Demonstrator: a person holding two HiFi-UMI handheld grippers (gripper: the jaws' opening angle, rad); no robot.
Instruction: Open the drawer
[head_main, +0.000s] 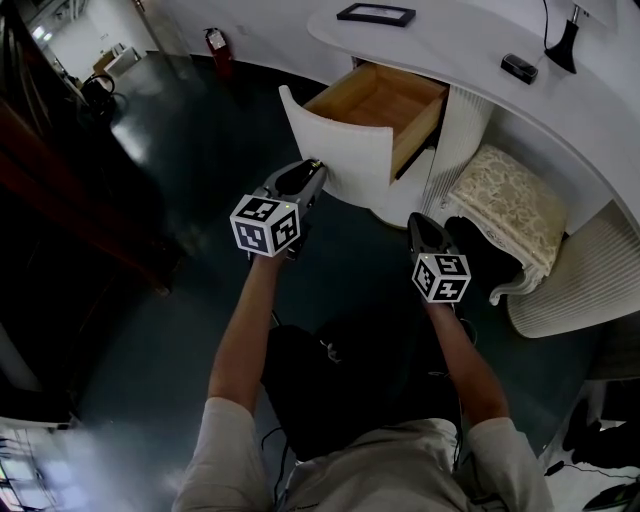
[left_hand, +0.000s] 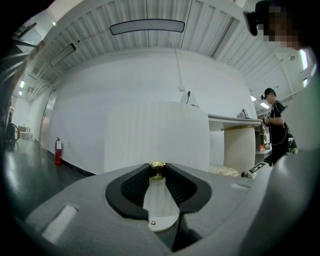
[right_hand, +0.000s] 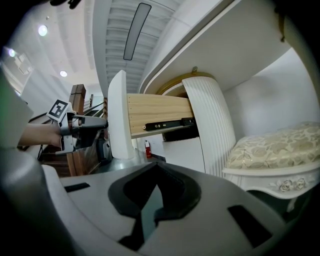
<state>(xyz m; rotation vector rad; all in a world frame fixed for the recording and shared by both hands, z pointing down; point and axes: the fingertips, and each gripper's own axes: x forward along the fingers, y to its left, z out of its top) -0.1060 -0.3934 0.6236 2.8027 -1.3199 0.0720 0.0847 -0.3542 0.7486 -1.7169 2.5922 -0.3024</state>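
The wood-lined drawer with a curved white front (head_main: 352, 152) is seen drawn well out of the curved white desk (head_main: 470, 45), its front edge jutting over the dark floor (head_main: 170, 160). Its small brass knob (left_hand: 157, 168) is pinched by the left gripper (head_main: 314, 164), with open floor lying to the left. The right gripper (head_main: 419, 221), pressed together on nothing, is held apart from the drawer, near the cream upholstered stool (head_main: 512, 205) on the right.
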